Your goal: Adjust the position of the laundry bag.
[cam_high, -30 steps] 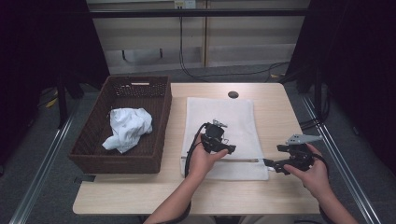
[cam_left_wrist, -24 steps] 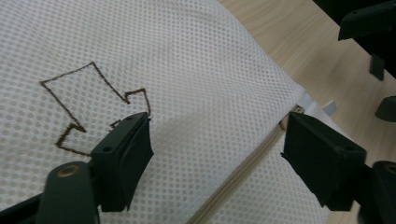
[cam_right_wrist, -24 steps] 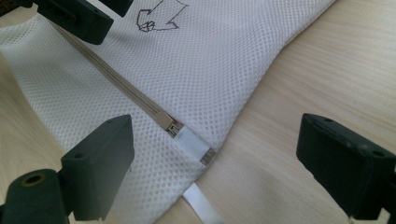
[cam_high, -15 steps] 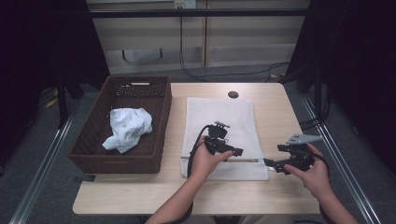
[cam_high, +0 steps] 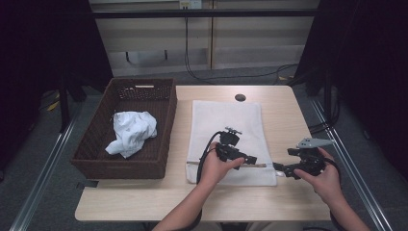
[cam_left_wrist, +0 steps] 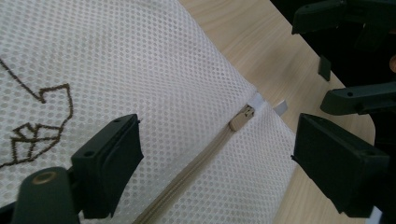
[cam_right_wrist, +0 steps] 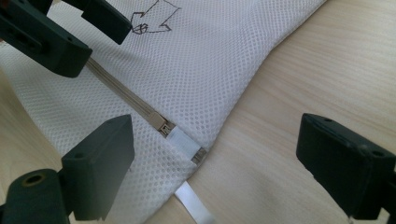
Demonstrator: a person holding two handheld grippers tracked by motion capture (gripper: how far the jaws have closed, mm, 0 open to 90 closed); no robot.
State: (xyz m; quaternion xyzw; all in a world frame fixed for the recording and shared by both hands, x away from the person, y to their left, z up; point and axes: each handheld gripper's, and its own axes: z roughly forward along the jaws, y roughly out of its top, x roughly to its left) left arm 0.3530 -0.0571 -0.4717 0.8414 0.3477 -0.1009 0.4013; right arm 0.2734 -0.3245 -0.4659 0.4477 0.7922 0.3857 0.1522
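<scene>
A white mesh laundry bag lies flat on the wooden table, its beige zipper running along the near edge. My left gripper hovers over that zipper, pointing right. Its jaws have just been opening and now stand open, with the zipper pull on the mesh between them, untouched. My right gripper is open at the bag's near right corner, over the zipper end and a white tab. The left gripper view shows the right gripper, and the right gripper view shows the left gripper.
A dark wicker basket stands at the left of the table with a crumpled white cloth in it. A round cable hole sits behind the bag. Bare wood lies to the right of the bag and along the front edge.
My left gripper has shifted a little toward the bag's near edge and the right. The right gripper has kept still.
</scene>
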